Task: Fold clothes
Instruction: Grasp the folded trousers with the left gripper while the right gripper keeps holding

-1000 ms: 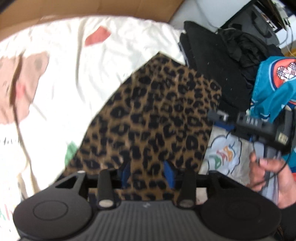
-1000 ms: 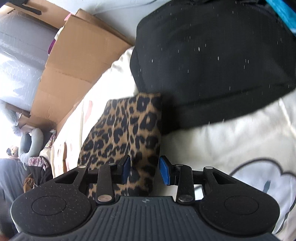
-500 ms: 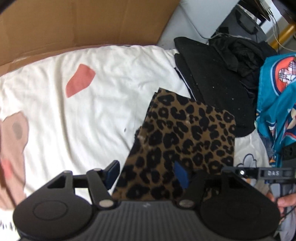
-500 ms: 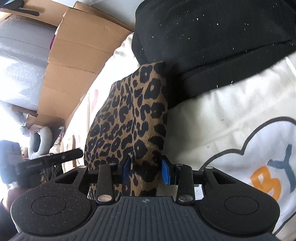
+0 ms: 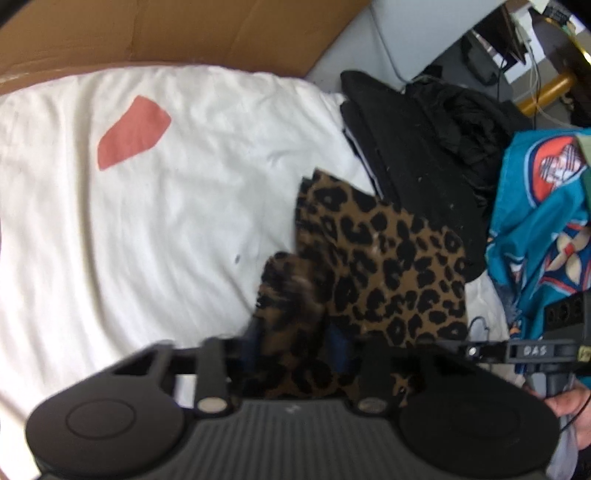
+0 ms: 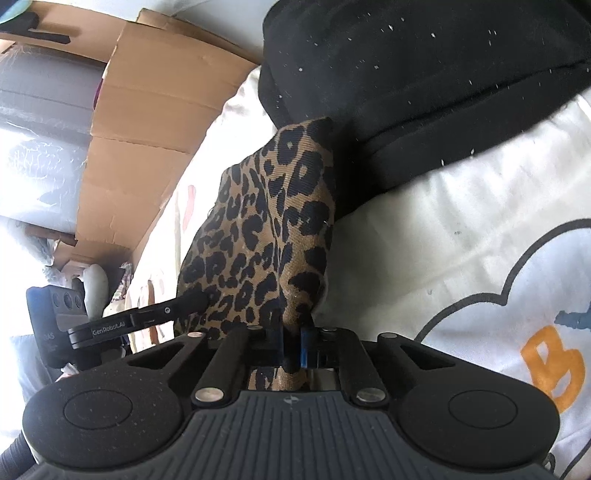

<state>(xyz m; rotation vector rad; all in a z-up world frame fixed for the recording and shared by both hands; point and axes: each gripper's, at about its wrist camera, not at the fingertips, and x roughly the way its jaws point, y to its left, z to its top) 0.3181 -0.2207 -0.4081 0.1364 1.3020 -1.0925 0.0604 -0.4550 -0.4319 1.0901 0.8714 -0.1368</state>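
On the white bedsheet (image 5: 184,221), beside a black garment (image 6: 424,92), lies the leopard-print cloth (image 5: 388,266), already folded small. Right tongs (image 6: 293,347), which straddled its near corner half a second ago, have just closed and now clamp that corner. Left tongs (image 5: 291,343) have just been narrowing around the opposite near corner, cloth bunched between the blurred blue pads; whether they press on it cannot be told. With both near corners taken, a further fold away from the person appears ready to begin

Brown cardboard sheets (image 5: 192,33) stand behind the white printed bedding (image 5: 129,229), brightly lit.
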